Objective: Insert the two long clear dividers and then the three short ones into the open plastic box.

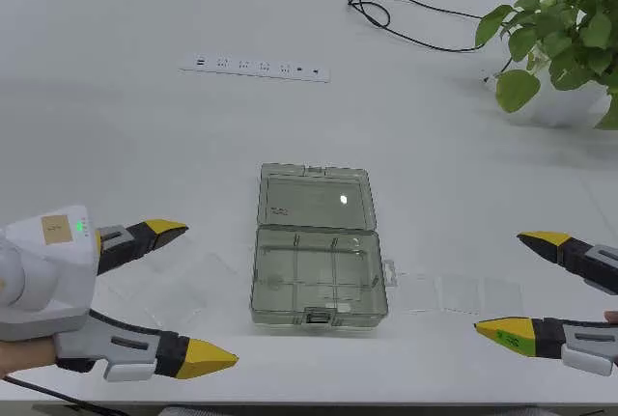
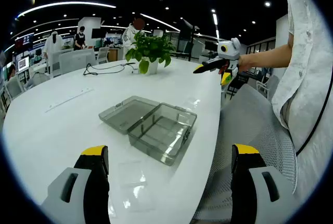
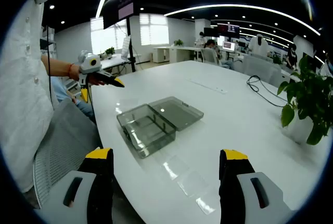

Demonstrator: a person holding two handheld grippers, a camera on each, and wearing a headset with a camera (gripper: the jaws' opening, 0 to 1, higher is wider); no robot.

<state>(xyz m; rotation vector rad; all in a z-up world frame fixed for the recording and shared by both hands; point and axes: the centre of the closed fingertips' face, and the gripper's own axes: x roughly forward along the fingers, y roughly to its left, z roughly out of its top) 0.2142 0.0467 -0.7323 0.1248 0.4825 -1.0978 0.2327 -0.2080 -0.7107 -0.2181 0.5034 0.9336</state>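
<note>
Both wide open and empty: left gripper (image 1: 188,293) left of the smoky grey see-through plastic box (image 1: 319,286), right gripper (image 1: 521,286) to its right. The flat clear long dividers (image 2: 131,180), two I think (faint), lie on the white surface (image 1: 126,146) left of the box, right between the left gripper's jaws, so that one's closer. Three short clear dividers (image 1: 459,293) line up right of the box.
</note>
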